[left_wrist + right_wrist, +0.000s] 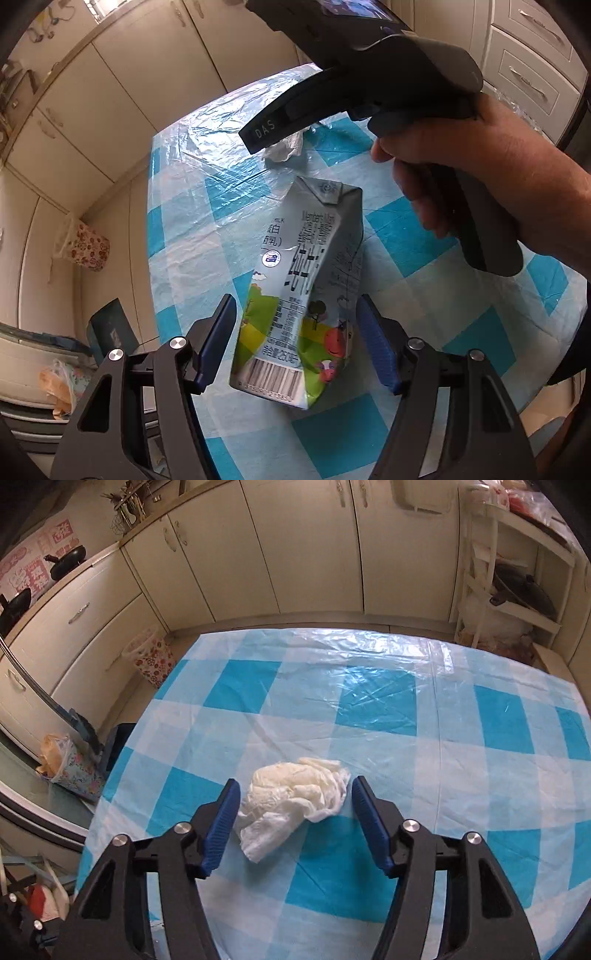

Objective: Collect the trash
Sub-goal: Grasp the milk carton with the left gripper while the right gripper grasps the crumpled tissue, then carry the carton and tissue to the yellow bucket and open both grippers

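Note:
A crushed milk carton lies on the blue-and-white checked table cover. My left gripper is open, its blue pads on either side of the carton's lower part, apart from it. A crumpled white tissue lies on the table. My right gripper is open with the tissue between its pads, not clamped. In the left wrist view the tissue shows beyond the carton, under the right gripper's body held by a hand.
Cream cabinets line the far wall. A floral bin stands on the floor left of the table. Bags and clutter lie at the left floor. A white shelf with pans stands at right.

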{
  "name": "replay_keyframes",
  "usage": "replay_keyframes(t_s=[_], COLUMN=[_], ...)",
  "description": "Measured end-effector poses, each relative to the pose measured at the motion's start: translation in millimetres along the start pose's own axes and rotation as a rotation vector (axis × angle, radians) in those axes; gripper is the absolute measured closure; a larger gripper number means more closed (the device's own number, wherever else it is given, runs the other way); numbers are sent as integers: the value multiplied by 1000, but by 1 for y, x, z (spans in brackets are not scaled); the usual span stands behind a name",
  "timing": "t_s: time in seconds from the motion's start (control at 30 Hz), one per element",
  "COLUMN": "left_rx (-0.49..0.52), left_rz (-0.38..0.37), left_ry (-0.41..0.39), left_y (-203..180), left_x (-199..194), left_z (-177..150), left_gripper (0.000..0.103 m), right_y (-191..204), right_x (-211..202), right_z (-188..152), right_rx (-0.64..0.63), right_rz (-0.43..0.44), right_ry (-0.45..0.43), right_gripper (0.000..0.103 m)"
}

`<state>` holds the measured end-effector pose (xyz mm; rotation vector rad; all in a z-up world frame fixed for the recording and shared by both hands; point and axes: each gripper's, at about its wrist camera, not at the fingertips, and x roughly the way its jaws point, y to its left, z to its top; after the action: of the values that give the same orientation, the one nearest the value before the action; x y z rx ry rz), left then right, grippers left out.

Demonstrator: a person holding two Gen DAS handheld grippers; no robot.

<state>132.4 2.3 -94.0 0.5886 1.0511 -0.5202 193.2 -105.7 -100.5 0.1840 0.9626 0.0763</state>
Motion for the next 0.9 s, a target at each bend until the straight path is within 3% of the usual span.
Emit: replay_keyframes(t_s=[0.13,0.2,0.4,0.67,0.8,0.9], left_rx=[7,12,7,-103,-56,-62], left_rz=[12,16,18,-157,-133,-113], left_ry=[5,0,-48,-97,-80,-86], left_y=[-5,-7,-18,-33,-62,-79], left_x=[4,5,0,-16,-12,-14], left_z=[4,6,15,31,37,43], left_gripper=[38,40,52,67,66,66], right_y=[2,-5,-59,-175,-221,-243], right_x=[-7,-18,-91,-213,-266,-282], right_z=[-5,-12,-59,-148,-183,-206], right_rx=[-50,-38,61,222,331,402], right_rz=[8,23,67,-40,-100,-117], right_ry=[5,-1,-55,-97,-148,-174], right_gripper=[75,79,79,79,79,79])
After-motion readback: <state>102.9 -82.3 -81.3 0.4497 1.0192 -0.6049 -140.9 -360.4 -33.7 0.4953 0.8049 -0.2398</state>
